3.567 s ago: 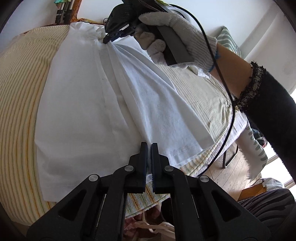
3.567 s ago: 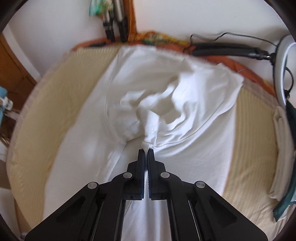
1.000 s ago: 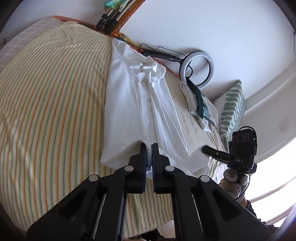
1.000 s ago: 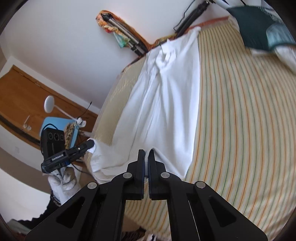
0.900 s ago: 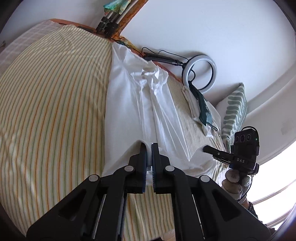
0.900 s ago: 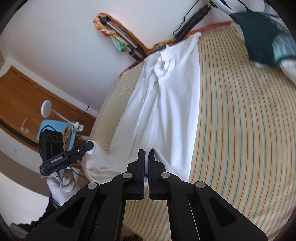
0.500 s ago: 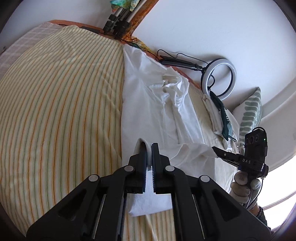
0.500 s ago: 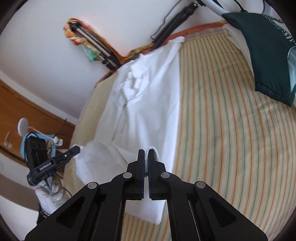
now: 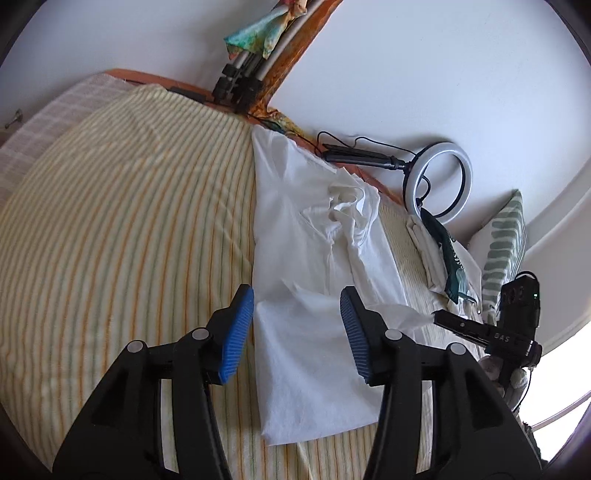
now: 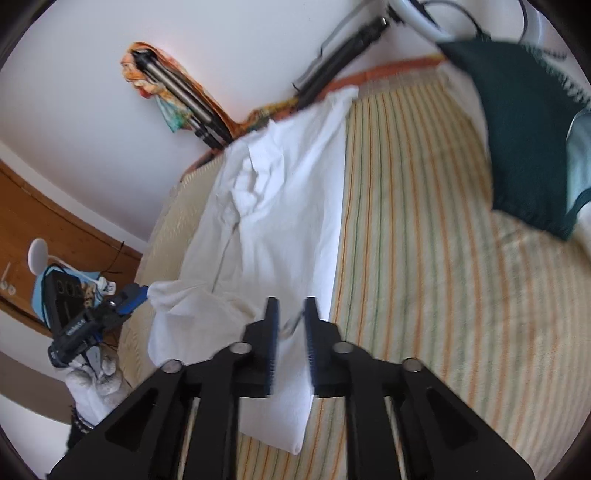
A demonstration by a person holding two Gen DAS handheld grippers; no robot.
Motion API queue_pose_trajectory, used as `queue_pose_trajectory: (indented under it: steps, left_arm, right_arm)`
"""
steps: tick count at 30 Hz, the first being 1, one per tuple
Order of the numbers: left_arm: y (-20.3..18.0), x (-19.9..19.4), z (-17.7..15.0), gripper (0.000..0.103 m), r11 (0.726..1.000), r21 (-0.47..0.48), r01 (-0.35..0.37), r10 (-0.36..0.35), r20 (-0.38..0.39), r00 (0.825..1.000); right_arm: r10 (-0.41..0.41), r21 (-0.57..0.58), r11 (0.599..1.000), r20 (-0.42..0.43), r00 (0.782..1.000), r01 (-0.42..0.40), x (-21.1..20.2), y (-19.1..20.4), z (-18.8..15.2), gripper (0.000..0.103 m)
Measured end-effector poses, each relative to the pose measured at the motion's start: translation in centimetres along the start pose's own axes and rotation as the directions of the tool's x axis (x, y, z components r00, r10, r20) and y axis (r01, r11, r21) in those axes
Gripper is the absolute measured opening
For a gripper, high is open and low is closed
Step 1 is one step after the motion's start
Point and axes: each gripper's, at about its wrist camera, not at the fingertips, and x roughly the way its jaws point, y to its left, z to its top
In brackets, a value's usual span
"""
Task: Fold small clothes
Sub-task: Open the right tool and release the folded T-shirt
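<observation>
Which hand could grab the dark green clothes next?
Probably the right. The dark green clothes lie on the right gripper's side of the white shirt; from the left gripper they sit beyond it. Both sets of fingers have just been opening, the shirt's fold loose between them.

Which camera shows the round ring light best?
The left wrist view: the whole ring light shows there, sharp, leaning on the wall behind the bed. The right wrist view catches only a slice of its rim at the top edge.
</observation>
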Motion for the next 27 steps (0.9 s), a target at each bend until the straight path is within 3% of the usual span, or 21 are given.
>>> queue_pose_trajectory:
  steps: [6, 12, 14, 17, 21, 23, 25, 27]
  left_arm:
    - [-2.9, -0.7, -2.5, 0.049, 0.985, 0.172, -0.002, 0.011, -0.048, 0.999]
    - [-6.7, 1.8, -4.5, 0.049, 0.935, 0.353, -0.032, 0.069, -0.094, 0.993]
    - [-6.9, 3.3, -4.4, 0.049, 0.935, 0.350, -0.053, 0.096, -0.108, 0.990]
    - [-6.3, 5.0, -3.7, 0.049, 0.923, 0.351, -0.160, 0.199, -0.079, 0.977]
    - [-3.9, 6.2, -3.0, 0.049, 0.895, 0.305, -0.325, 0.351, -0.030, 0.936]
    - [-2.8, 5.6, -2.9, 0.049, 0.911, 0.262, -0.318, 0.335, -0.023, 0.942]
    - [-2.4, 4.6, -2.7, 0.049, 0.908, 0.251, -0.335, 0.347, -0.004, 0.938]
    - [-2.1, 3.2, -2.7, 0.049, 0.921, 0.232, -0.312, 0.320, 0.007, 0.948]
  right_arm:
    - [-0.043, -0.167, 0.985, 0.033, 0.999, 0.048, -1.5, 3.2, -2.6, 0.023]
    - [-0.067, -0.335, 0.940, -0.019, 0.998, 0.057, 1.6, 6.6, -4.2, 0.023]
    - [-0.083, -0.360, 0.931, -0.035, 0.996, 0.065, 3.3, 7.3, -3.8, 0.023]
    - [-0.143, -0.363, 0.923, -0.028, 0.989, 0.124, 5.3, 6.9, -2.9, 0.022]
    - [-0.205, -0.279, 0.940, -0.003, 0.979, 0.196, 5.6, 4.3, -1.7, 0.021]
    - [-0.216, -0.248, 0.945, 0.012, 0.976, 0.213, 4.7, 3.2, -1.7, 0.021]
    - [-0.238, -0.218, 0.946, 0.036, 0.970, 0.240, 3.3, 2.3, -1.7, 0.021]
    - [-0.191, -0.154, 0.969, 0.044, 0.981, 0.196, 1.2, 1.0, -2.1, 0.022]
